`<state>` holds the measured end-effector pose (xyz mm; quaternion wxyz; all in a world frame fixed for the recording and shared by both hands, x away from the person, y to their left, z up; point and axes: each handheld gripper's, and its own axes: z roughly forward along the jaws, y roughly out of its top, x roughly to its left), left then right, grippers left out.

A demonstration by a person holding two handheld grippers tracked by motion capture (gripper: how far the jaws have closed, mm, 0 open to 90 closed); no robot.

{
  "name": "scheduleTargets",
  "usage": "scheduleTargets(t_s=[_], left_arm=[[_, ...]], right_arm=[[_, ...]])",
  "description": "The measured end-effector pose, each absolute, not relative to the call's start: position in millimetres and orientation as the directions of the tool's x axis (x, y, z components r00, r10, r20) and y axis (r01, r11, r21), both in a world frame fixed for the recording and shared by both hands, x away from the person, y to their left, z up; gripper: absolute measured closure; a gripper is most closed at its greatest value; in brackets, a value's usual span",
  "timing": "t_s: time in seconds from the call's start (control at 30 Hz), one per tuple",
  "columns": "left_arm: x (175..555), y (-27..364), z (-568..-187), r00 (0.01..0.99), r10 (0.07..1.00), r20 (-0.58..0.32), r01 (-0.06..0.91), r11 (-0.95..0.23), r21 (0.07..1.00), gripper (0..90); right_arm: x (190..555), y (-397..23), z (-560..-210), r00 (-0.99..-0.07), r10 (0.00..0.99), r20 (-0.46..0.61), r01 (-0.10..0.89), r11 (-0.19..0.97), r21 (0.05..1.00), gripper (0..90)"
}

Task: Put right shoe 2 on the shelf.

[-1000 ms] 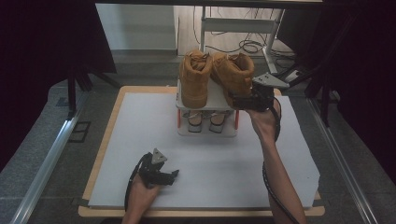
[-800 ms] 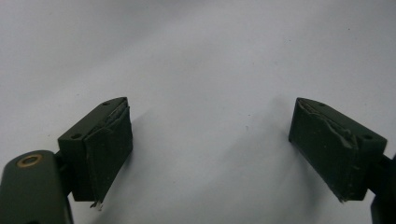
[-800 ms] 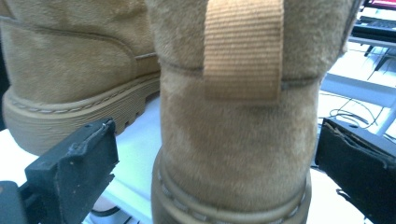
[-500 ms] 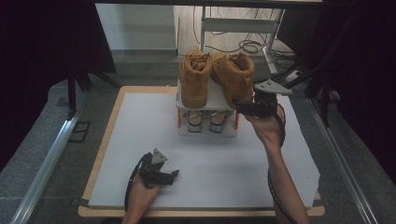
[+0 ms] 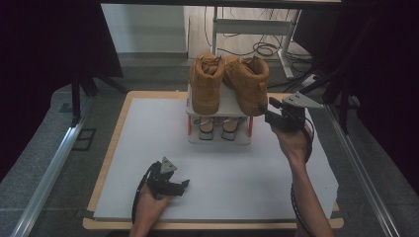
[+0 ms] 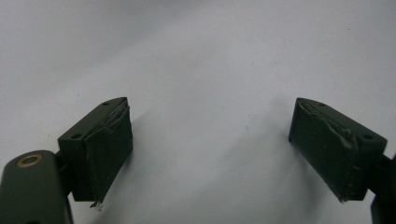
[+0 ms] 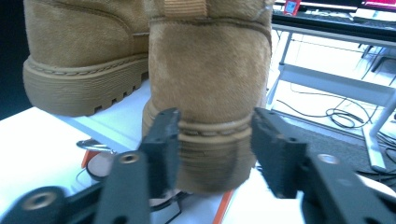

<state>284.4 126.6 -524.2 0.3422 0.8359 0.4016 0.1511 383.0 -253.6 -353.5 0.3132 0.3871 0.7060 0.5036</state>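
Two tan suede boots stand on the top shelf of a small white shoe rack (image 5: 229, 105) at the back of the white board. The left boot (image 5: 206, 86) is untouched. My right gripper (image 5: 266, 113) reaches in from the right at the heel of the right boot (image 5: 247, 81). In the right gripper view its jaws have just been closing, and the pads (image 7: 164, 144) now press both sides of that boot's heel (image 7: 212, 93) near the sole. My left gripper (image 5: 182, 186) rests low on the board near the front, jaws open (image 6: 210, 140) with nothing between them.
A pair of sandals (image 5: 217, 129) lies on the rack's lower shelf. The white board (image 5: 148, 148) sits on a wood-edged table. Behind the table stand desk legs and loose cables (image 5: 262, 47). Metal rails run along both sides.
My right gripper has moved right and slightly down, from the top of the right boot to its heel, and its jaws have narrowed onto it. The left gripper has stayed put.
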Motion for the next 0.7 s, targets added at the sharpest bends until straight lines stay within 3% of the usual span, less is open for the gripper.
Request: scheduleTargets(t_s=[0.47, 0.7], left_arm=[[284.4, 126.7, -524.2, 0.632, 0.775, -0.023, 0.569, -0.444, 0.693, 13.3], [284.3, 126.6, -524.2, 0.63, 0.776, -0.024, 0.57, -0.442, 0.692, 13.2]], right_arm=[[385.0, -276.0, -370.7, -0.506, 0.862, -0.03, 0.266, 0.189, 0.945, 87.4], [390.6, -279.8, -377.9, -0.493, 0.87, -0.01, 0.291, 0.175, 0.941, 89.8]])
